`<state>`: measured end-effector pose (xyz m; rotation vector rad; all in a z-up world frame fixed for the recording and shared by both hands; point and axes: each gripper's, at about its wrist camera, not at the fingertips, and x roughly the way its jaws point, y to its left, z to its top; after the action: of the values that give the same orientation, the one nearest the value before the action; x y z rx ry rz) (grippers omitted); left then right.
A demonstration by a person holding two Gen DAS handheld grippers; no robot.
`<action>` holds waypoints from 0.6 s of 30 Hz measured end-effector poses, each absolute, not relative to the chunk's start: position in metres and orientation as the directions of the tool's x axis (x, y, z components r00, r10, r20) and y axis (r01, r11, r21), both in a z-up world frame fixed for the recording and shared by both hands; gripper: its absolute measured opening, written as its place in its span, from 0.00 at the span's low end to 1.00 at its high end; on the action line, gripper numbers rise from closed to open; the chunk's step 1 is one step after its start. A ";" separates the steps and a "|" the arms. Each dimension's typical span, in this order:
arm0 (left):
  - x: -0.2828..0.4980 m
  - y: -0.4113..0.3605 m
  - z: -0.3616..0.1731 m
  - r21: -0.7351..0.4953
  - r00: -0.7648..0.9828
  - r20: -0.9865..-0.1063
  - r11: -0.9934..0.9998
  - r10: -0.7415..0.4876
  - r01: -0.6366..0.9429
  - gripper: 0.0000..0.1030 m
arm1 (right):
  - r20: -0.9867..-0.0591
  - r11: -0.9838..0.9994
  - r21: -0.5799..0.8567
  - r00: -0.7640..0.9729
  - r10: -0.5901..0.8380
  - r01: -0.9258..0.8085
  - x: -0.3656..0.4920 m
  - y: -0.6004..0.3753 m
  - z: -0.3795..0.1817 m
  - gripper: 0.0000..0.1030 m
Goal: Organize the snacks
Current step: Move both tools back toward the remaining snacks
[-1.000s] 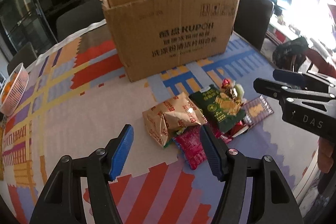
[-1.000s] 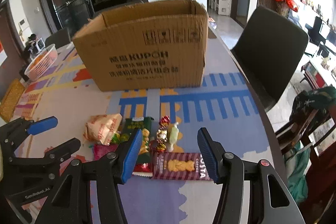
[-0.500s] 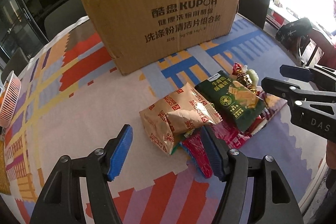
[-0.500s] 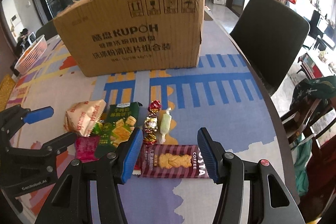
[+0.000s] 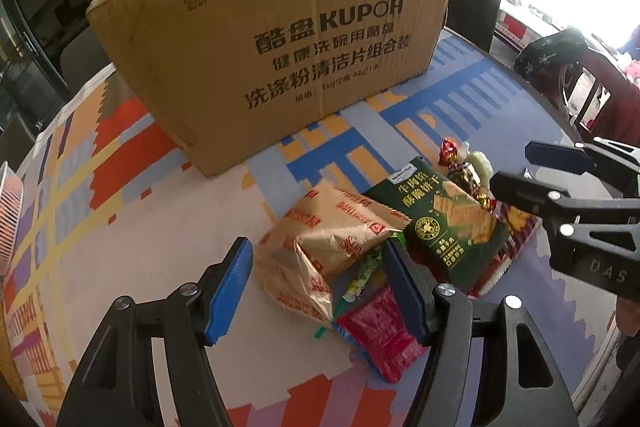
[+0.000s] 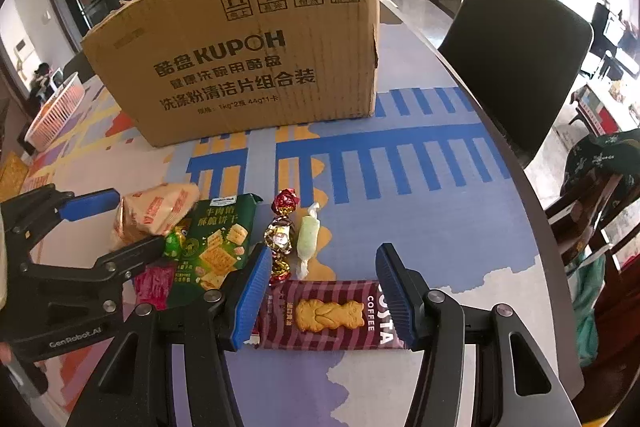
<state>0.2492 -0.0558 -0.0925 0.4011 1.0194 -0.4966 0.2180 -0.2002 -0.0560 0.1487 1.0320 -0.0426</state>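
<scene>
Right now your left gripper gapes empty over the tan snack bag; your right gripper, equally agape, straddles the striped Costa biscuit pack without touching. Beyond lie the green cracker pack and wrapped candies, then the cardboard box walling off the table's far side.

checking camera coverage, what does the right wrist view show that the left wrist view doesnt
Only the right wrist view shows the striped Costa biscuit pack in full, lying between the open right gripper, plus the whole pale green candy.

Only the left wrist view shows the red packet clearly, under the open left gripper.

Both show the cardboard box, the tan snack bag, the green cracker pack and the pink basket.
</scene>
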 end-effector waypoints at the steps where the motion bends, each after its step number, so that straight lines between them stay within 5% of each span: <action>1: 0.251 -0.057 -0.092 0.087 0.430 -0.879 0.818 -0.206 0.569 0.64 | -0.858 0.988 0.107 0.512 0.038 0.107 0.219 -0.201 -0.056 0.54; 18: 0.276 -0.053 -0.093 0.055 0.419 -0.878 0.821 -0.231 0.568 0.65 | -0.863 0.993 0.066 0.506 0.009 0.096 0.229 -0.196 -0.062 0.48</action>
<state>0.2763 -0.0526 -0.0932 0.3725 1.0239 -0.5154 0.2294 -0.1957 -0.0624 0.1105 1.0401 -0.0528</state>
